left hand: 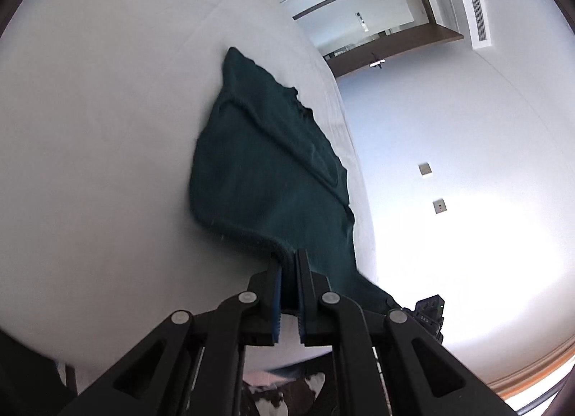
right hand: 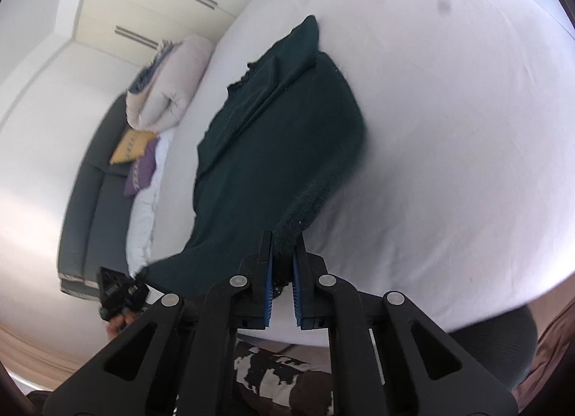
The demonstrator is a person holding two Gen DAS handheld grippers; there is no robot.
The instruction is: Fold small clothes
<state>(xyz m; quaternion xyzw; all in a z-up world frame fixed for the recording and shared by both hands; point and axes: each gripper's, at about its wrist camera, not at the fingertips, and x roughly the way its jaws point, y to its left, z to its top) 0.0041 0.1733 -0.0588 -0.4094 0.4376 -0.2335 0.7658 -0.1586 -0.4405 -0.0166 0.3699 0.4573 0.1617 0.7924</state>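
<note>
A dark teal knitted garment [left hand: 266, 164] lies stretched across the white bed [left hand: 100, 121]. My left gripper [left hand: 287, 257] is shut on one near corner of its ribbed hem, and that corner is lifted off the sheet. In the right wrist view the same garment [right hand: 273, 142] runs away from me, and my right gripper [right hand: 284, 240] is shut on the other near corner, a thick ribbed fold. Each gripper shows at the edge of the other's view: the right gripper [left hand: 429, 311] and the left gripper [right hand: 120, 290], both with the cloth taut between them.
A rolled beige duvet [right hand: 169, 88] lies at the bed's far end. A grey sofa [right hand: 90, 196] with a yellow cushion [right hand: 131, 146] and a purple cushion [right hand: 142, 171] stands beside the bed. A white wall [left hand: 467, 164] and a doorway [left hand: 377, 27] lie past the bed's edge.
</note>
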